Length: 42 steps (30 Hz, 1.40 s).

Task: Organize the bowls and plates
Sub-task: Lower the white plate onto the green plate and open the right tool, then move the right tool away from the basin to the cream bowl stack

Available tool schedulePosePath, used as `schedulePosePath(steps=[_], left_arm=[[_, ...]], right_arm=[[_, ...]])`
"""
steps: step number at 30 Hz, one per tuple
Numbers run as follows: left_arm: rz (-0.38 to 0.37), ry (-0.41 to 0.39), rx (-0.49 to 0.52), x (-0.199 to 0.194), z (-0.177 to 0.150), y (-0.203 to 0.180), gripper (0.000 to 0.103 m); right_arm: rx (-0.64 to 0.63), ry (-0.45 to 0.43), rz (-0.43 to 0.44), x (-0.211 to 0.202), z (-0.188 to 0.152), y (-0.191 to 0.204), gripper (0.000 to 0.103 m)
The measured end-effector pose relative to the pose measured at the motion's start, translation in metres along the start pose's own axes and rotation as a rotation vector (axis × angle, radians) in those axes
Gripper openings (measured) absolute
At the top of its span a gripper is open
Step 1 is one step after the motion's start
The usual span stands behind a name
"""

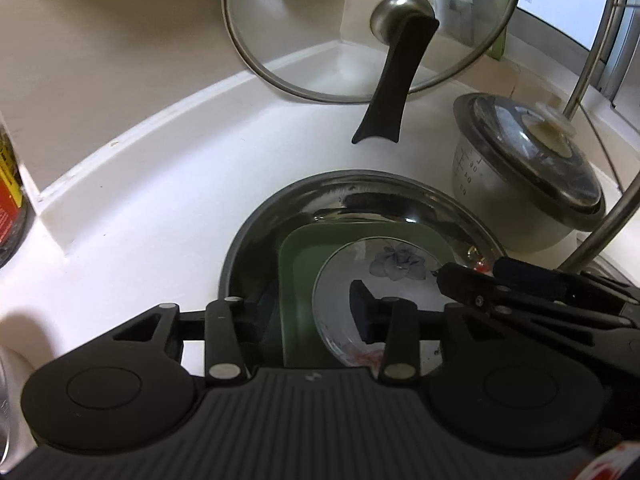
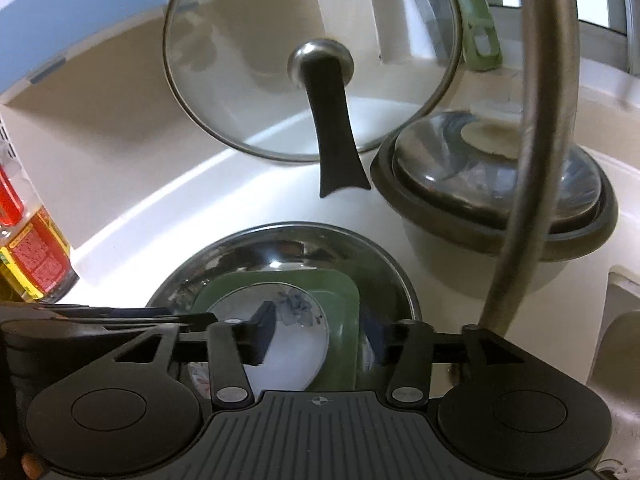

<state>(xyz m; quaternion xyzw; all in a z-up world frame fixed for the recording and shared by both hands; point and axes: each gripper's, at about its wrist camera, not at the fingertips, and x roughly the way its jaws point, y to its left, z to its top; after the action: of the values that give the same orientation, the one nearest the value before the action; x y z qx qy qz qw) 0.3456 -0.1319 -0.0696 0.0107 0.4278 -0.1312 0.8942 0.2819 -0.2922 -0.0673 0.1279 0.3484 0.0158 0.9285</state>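
A stack sits on the white counter: a steel bowl holding a green square plate, and on that a white flowered plate. Both grippers hang over the stack, angled down. The left gripper has its fingers partly spread, one outside the green plate's left edge and one over the flowered plate; the plates' left edges lie between them, but no pad appears to press. The right gripper stands the same way on the opposite side, one finger over the flowered plate, the other beyond the green plate's right edge, with no visible squeeze. In my judgement the stack is set down and released, and the sound course is to lift both tools straight up and clear before moving sideways, so no pad drags a rim and tips the stack. Hazards noted: a glass lid leaning against the wall behind, a lidded pot close at the right, and a curved metal pipe near the right tool.
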Motion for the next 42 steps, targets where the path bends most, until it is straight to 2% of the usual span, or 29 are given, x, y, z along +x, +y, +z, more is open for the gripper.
schedulePosePath(steps=[3,5,10,13,14,26,32,36,42], left_arm=[[-0.004,-0.01,-0.001,-0.011,-0.003,0.003,0.047],[-0.003,-0.012,-0.002,-0.019,-0.006,0.006,0.059],[0.005,-0.013,-0.008,-0.04,-0.02,0.014,0.067],[0.009,-0.013,-0.017,-0.053,-0.03,0.017,0.081],[0.012,-0.018,-0.019,-0.056,-0.033,0.018,0.083],[0.071,-0.046,-0.065,-0.107,-0.07,0.026,0.089],[0.106,-0.059,-0.09,-0.129,-0.089,0.025,0.091],[0.124,-0.07,-0.106,-0.143,-0.102,0.02,0.091],[0.162,-0.098,-0.129,-0.164,-0.119,0.009,0.092]], right_arm=[[0.018,0.004,0.014,-0.007,-0.002,-0.002,0.058],[0.029,0.008,0.018,-0.012,-0.005,-0.001,0.061],[0.058,0.025,0.035,-0.025,-0.01,-0.003,0.068],[0.077,0.035,0.042,-0.034,-0.015,-0.004,0.071],[0.083,0.038,0.045,-0.038,-0.018,-0.004,0.072],[0.075,0.09,0.076,-0.071,-0.039,0.004,0.082],[0.047,0.117,0.1,-0.087,-0.05,0.011,0.083],[0.003,0.153,0.084,-0.096,-0.057,0.018,0.083],[-0.041,0.163,0.129,-0.114,-0.071,0.022,0.083]])
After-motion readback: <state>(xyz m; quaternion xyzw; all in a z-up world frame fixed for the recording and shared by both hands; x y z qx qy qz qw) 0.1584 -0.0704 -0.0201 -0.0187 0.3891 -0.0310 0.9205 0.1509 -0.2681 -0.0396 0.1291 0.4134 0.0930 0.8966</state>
